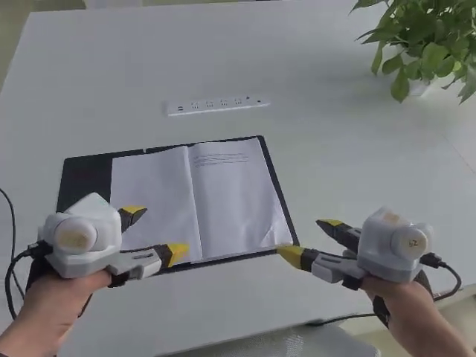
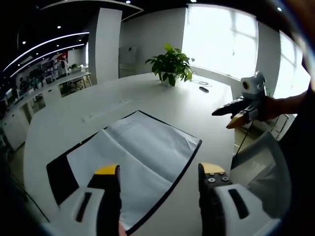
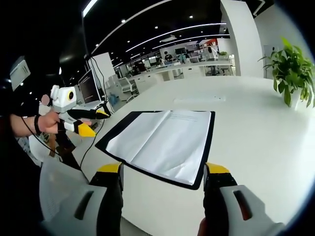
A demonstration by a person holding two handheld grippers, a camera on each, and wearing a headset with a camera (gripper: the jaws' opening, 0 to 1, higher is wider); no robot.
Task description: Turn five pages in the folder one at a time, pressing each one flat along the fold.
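Left tongs (image 1: 155, 233) were wide open, holding nothing, right tongs (image 1: 311, 239) were open too, the folder (image 1: 223, 201) lay open and flat on the white tabletop (image 1: 342, 149), pages up, between the two tongs

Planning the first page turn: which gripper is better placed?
Right, probably: the right gripper, open, is beside the lifted lower corner of the right-hand white page of the open black folder; the left gripper is by the flat left page.
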